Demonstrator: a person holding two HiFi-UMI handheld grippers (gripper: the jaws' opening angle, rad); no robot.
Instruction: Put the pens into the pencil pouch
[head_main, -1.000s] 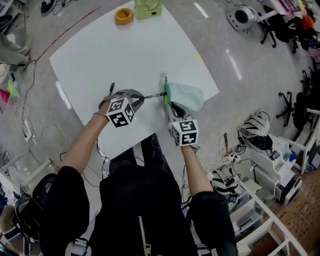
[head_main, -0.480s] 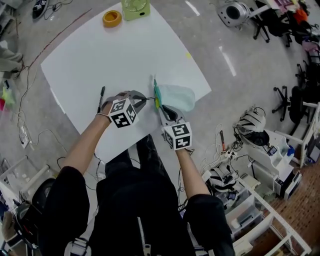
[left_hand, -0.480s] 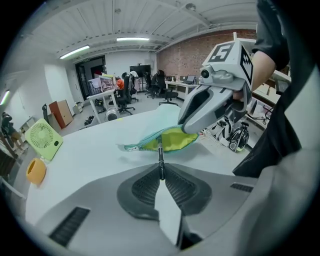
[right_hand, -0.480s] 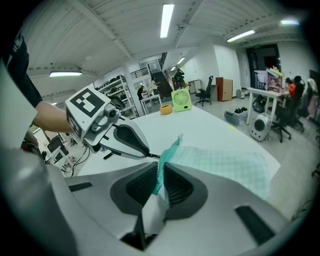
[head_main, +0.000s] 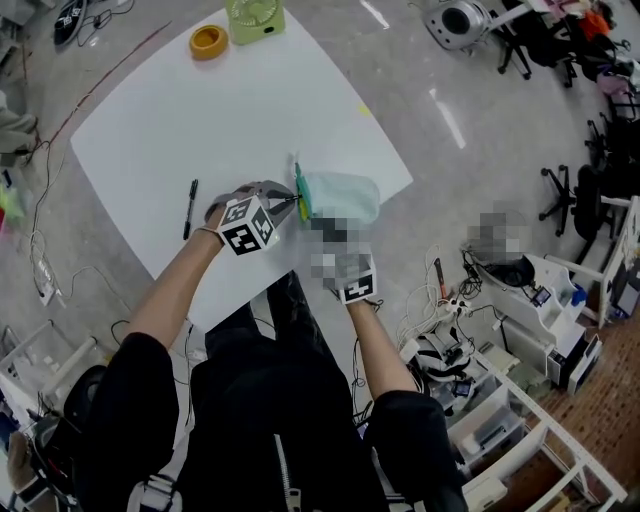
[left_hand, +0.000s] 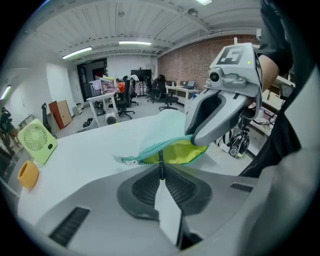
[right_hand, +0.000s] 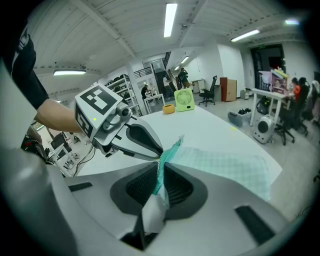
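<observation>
Though earlier apart, pen (left_hand: 161, 169) at pouch (head_main: 345, 197).

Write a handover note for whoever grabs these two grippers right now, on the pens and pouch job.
The left gripper is shut on a dark pen, tip at the pouch mouth.
The right gripper is shut on the teal zipper edge of the pencil pouch, holding it open.
A second pen lies loose on the white table, left of the left gripper.
Done: pouch open, first pen lined up.
Left: push it in, release, fetch the second pen.
</observation>
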